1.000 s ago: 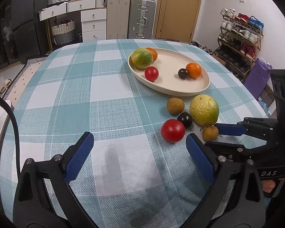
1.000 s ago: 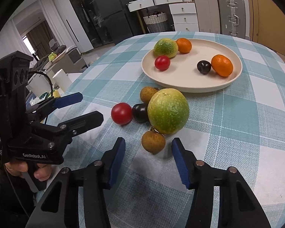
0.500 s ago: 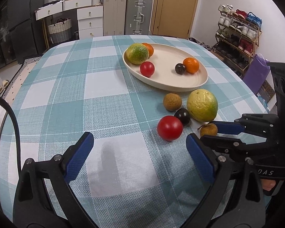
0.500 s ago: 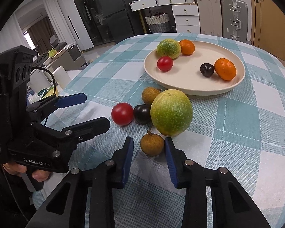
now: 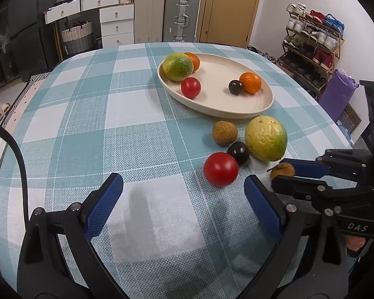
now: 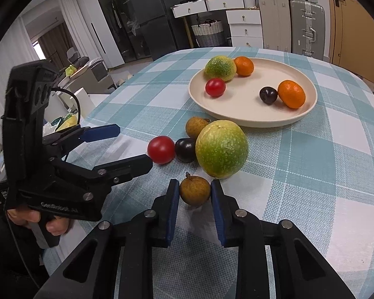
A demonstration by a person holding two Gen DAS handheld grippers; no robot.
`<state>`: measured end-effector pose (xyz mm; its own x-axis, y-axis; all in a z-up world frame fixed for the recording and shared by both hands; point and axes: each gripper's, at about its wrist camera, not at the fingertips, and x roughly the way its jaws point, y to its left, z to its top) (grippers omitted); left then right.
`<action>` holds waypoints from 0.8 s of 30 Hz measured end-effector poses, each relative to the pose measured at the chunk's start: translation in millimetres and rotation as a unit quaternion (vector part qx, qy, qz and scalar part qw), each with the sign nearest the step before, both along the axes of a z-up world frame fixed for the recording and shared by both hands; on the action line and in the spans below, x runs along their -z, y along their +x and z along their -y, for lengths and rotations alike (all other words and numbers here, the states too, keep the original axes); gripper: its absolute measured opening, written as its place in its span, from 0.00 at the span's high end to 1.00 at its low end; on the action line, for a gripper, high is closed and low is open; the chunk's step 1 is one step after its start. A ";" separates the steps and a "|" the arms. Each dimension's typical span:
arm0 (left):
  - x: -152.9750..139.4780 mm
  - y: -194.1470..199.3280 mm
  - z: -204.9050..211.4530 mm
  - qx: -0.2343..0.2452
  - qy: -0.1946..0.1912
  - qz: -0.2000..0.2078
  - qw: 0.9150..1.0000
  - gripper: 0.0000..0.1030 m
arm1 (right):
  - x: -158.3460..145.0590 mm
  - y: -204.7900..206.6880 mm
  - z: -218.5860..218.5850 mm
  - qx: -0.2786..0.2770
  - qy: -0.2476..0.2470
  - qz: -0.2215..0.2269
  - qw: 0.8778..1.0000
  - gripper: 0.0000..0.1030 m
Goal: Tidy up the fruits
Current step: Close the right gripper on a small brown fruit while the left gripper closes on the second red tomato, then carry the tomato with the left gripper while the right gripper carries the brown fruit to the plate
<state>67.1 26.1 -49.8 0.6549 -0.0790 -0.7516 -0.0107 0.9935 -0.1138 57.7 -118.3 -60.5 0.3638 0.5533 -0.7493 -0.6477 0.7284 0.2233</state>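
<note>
Closing since a second ago: right gripper (image 6: 195, 191) fingers, now seemingly touching small brown fruit (image 6: 194, 190) at lower centre, short of plate (image 6: 239, 120); left gripper (image 5: 183, 196) wide, idle

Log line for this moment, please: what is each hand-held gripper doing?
right hand-held gripper: shut on small brown fruit, resting on tablecloth | left hand-held gripper: open, holding nothing | plate: five fruits

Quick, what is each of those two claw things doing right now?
Left gripper: open, holding nothing.
Right gripper: closed around the small brown fruit that sits on the table.
</note>
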 end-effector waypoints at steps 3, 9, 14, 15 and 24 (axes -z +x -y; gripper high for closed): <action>0.8 4.3 3.0 0.004 0.004 -0.003 1.000 0.10 | -1.4 0.3 9.0 0.011 0.002 -0.002 1.000 0.75; 3.6 11.7 12.8 0.028 0.007 -0.013 0.999 0.23 | -2.3 2.2 26.9 0.033 0.004 -0.003 0.999 0.75; 5.6 17.1 21.2 0.053 0.002 -0.019 0.998 0.39 | -4.2 7.9 40.6 0.054 0.013 -0.004 0.998 0.75; 6.3 18.5 22.7 0.054 0.004 -0.021 0.998 0.43 | -4.5 8.7 42.1 0.056 0.014 -0.005 0.998 0.75; 5.0 21.7 28.7 0.075 -0.014 -0.022 0.997 0.71 | -4.4 12.7 50.2 0.067 0.019 -0.005 0.998 0.75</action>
